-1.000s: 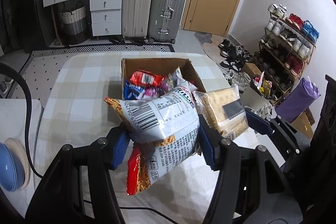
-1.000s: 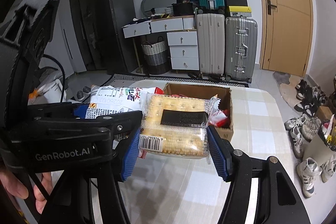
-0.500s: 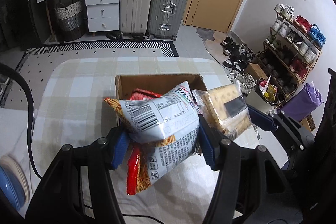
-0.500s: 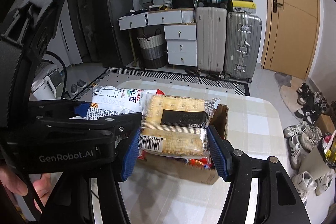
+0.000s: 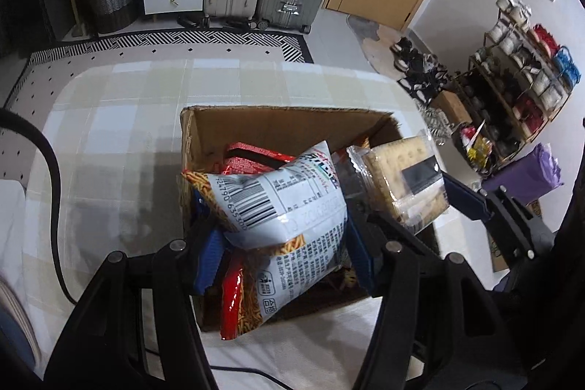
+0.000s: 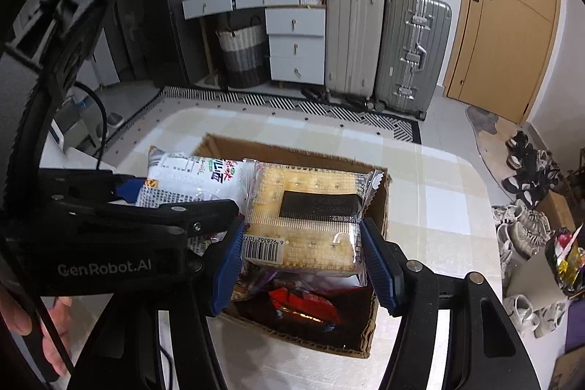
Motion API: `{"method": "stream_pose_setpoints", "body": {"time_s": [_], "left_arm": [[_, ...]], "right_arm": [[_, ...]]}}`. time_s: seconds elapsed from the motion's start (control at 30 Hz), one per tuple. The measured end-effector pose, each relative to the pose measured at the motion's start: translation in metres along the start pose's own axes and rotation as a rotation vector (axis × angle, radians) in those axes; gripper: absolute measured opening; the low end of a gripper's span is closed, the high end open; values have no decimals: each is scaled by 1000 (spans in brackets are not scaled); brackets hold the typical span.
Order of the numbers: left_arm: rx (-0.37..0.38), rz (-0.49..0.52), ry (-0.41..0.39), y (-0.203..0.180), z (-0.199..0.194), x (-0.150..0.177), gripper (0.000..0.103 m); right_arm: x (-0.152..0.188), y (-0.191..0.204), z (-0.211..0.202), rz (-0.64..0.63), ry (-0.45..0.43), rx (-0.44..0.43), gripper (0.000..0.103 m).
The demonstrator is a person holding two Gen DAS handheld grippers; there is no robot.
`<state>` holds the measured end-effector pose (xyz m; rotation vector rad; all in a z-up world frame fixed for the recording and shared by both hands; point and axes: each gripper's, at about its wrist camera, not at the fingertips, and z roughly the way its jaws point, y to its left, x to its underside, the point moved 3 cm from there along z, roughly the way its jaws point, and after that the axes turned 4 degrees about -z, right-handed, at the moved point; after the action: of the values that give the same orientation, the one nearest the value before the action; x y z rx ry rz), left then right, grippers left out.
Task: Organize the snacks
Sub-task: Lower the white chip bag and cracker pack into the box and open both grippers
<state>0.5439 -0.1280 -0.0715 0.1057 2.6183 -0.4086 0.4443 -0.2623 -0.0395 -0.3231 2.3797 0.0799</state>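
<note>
Left gripper (image 5: 281, 240) has its blue fingers (image 5: 210, 258) clamped on a white-and-red snack bag (image 5: 289, 214), held over the open cardboard box (image 5: 289, 127) on the checked table (image 5: 120, 119). Just right of it, right gripper (image 6: 305, 258) grips a clear-wrapped cracker pack (image 6: 307, 218) between its fingers (image 6: 380, 275), also above the box, touching the snack bag's edge. Red packets (image 6: 303, 306) lie inside the box. Suitcases (image 6: 384, 39) stand behind.

A rounded table covered with a pale beige-and-white checked cloth (image 5: 120, 119) carries an open brown cardboard box (image 5: 278, 130) filled with snack packets, and a black cable (image 5: 55, 207) lies along its left edge.
</note>
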Motion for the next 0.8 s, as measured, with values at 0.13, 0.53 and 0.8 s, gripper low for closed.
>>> {"method": "stream_pose_setpoints", "body": {"time_s": [0.13,0.53,0.8], "left_arm": [[-21,31,1,-4,14,3,58],[-9,42,27,-3,28,10,59],[7,19,60,0,31,16,62]], "right_arm": [[5,-6,13,18,21,11,62],[16,-12,31,13,83,18,62],[17,-10,29,14,94,23,62]]}}
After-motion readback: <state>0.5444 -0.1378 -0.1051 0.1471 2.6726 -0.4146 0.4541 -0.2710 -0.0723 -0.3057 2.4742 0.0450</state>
